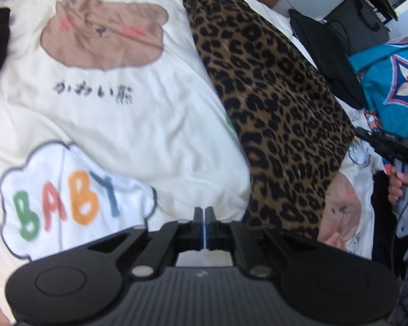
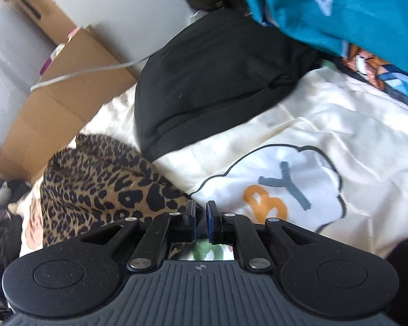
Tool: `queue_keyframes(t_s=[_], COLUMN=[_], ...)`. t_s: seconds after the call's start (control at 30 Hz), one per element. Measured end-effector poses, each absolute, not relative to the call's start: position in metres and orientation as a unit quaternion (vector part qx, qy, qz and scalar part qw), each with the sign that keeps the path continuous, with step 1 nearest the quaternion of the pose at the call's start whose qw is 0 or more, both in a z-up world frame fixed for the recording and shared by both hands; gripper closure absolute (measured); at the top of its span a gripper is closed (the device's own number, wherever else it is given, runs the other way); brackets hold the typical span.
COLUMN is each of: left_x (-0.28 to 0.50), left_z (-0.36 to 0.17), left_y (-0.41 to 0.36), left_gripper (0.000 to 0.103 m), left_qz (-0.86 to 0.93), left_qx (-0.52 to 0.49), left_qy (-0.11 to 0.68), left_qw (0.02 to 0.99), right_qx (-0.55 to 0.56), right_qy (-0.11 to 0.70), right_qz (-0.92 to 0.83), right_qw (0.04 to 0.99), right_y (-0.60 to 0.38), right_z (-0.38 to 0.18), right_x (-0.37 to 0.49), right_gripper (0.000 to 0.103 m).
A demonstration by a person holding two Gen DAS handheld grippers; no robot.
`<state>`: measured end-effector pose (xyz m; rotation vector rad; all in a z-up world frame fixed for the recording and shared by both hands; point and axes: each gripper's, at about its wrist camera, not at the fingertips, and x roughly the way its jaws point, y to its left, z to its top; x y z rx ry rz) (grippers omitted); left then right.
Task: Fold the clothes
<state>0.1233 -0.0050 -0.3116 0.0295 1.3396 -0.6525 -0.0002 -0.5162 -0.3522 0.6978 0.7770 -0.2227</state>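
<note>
A leopard-print garment [image 1: 272, 114] lies folded in a long strip across the white bedspread [image 1: 138, 125], which has a brown bear and a "BABY" cloud printed on it. My left gripper [image 1: 204, 209] hovers over the bedspread just left of the garment's near end, its fingers pressed together with nothing between them. In the right wrist view the same garment [image 2: 103, 184] lies to the left of my right gripper [image 2: 201, 207]. Its fingers stand a little apart with only bedding showing in the gap, next to the garment's edge.
A black garment [image 2: 212, 81] lies beyond the leopard one, and a teal patterned cloth [image 2: 340, 8] is heaped at the right. A cardboard box [image 2: 68, 89] and a grey cable [image 2: 89, 72] stand past the bed's edge. A person's hand [image 1: 402, 187] shows at the right edge.
</note>
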Motion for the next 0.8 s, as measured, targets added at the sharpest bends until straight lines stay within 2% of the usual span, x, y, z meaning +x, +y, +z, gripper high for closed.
queue_keyframes(t_s=[0.43,0.8], left_x=[0.172,0.233], left_z=[-0.253,-0.205], left_y=[-0.042,-0.125], left_gripper=[0.101,0.094], left_qz=[-0.28,-0.287], left_qx=[0.041,0.053], left_qy=[0.584,0.573], left_qw=[0.76,0.766], right_qx=[0.345,0.355], right_qy=[0.355,0.312], right_qz=[-0.109,-0.099], right_qw=[0.862,0.876], right_y=[-0.506,-0.503], right_z=[-0.342,-0.328], right_x=[-0.001,-0.007], right_gripper=[0.094,0.091])
